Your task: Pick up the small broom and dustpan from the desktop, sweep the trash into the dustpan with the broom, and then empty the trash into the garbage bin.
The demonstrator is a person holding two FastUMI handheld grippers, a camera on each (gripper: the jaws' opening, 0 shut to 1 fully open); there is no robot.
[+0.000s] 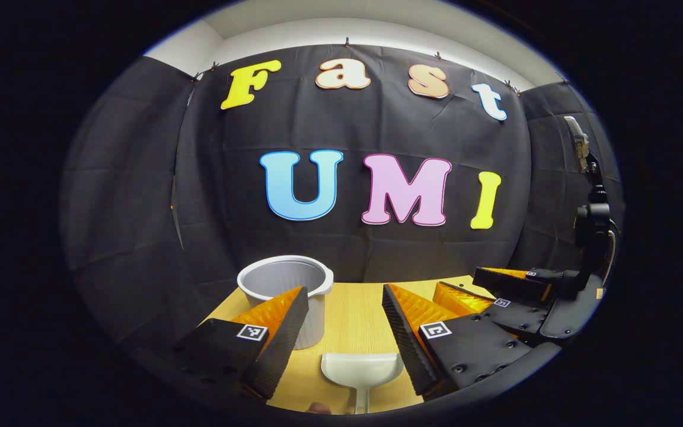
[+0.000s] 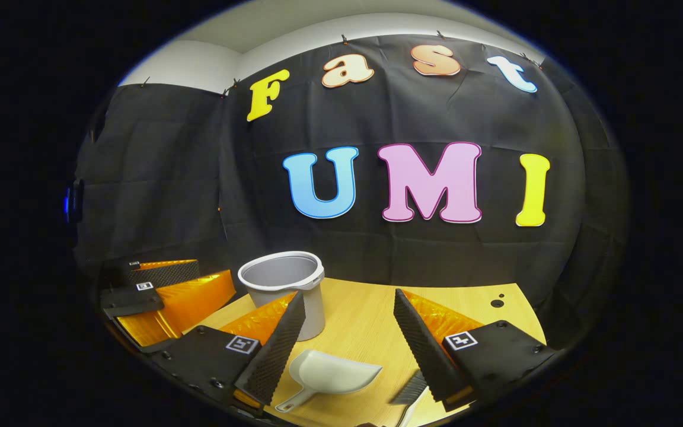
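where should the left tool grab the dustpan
By its handle. The dustpan lies flat on the desktop, its scoop mouth toward the bin and its slim handle pointing back at the left tool. The scoop looks too broad for the open fingers, so come in low from the near side and close across the handle.

On the yellow wooden desktop (image 2: 371, 332), the white plastic dustpan (image 2: 332, 372) lay before the grey round bin (image 2: 285, 284); the black-bristled broom (image 2: 409, 392) lay right of my dustpan.
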